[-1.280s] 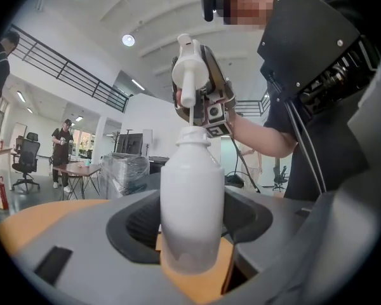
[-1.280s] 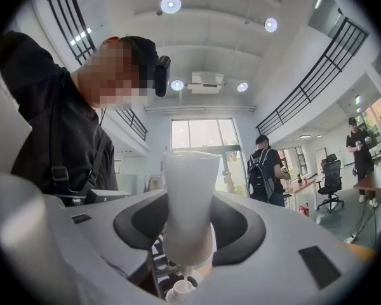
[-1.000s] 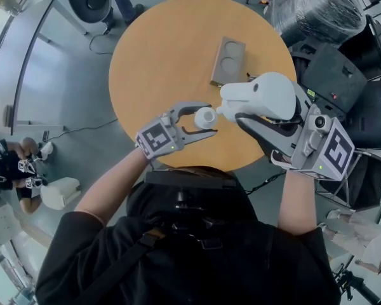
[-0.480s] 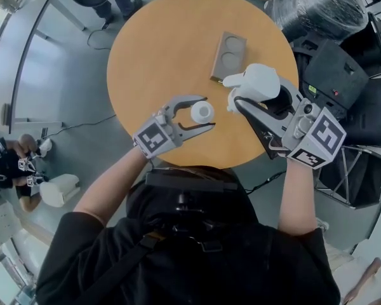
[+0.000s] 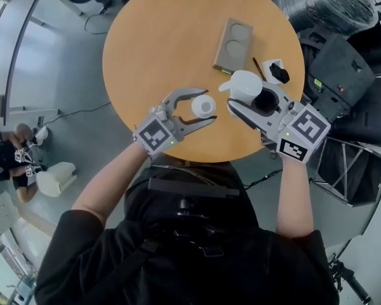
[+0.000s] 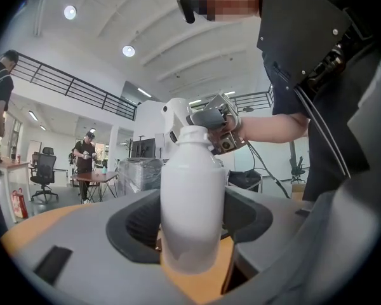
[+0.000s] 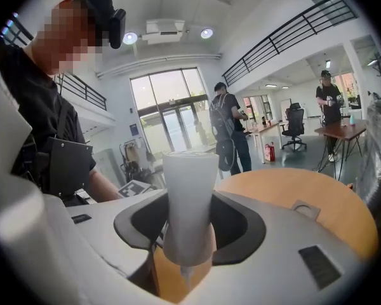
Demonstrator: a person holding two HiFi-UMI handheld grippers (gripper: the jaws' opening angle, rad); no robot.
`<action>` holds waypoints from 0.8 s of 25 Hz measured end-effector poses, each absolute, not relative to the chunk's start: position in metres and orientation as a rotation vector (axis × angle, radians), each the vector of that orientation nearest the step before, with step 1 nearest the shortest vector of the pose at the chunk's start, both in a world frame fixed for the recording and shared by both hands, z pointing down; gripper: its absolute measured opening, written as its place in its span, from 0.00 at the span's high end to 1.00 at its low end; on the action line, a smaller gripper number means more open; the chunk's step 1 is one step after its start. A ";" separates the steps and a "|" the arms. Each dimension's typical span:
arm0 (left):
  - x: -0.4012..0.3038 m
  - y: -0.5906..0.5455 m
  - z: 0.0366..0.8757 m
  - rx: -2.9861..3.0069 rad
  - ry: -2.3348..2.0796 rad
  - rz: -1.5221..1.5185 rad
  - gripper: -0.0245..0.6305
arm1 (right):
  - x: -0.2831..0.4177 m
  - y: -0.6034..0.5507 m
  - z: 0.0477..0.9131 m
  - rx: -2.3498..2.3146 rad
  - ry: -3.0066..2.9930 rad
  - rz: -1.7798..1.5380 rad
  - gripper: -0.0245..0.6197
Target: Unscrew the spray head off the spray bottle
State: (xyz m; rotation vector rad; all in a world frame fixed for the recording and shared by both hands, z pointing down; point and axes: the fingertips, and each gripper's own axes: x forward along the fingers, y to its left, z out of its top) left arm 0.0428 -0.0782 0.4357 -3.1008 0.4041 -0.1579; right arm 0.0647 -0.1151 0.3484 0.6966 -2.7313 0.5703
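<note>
Two grippers, both loaded. My left gripper [image 5: 206, 105] is clenched on the white spray bottle [image 6: 192, 196], with the jaws pressing on both sides of the body. The bottle is upright, its neck bare and open at the top, and it sits at lower centre of the head view, over the near part of the round orange desk [image 5: 165, 49]. Can't tell if its base touches the desk.

My right gripper [image 5: 244, 97] is grasping the white spray head [image 7: 189, 196], jaws closed on its sides. A thin dip tube [image 7: 181, 278] hangs from its underside. The head is off the bottle and sits just to the right of it in the head view, with a clear gap between them.

Other stuff on the desk:
- A grey tray [image 5: 233, 43] with two round recesses, upper centre.
- A small white-and-black item [image 5: 276, 70] near the right rim.
- A thin dark stick [image 5: 258, 68] beside that item.

People stand at desks in the background of both gripper views.
</note>
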 end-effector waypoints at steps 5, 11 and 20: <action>0.034 -0.091 0.456 -3.107 0.430 -0.156 0.49 | 0.064 -0.127 0.382 0.711 -2.696 0.654 0.64; 0.020 -0.110 0.491 -3.096 0.493 -0.168 0.49 | 0.057 -0.140 0.445 0.708 -2.628 0.786 0.64; 0.018 -0.148 0.571 -3.089 0.581 -0.202 0.49 | 0.063 -0.162 0.578 0.686 -2.476 0.934 0.64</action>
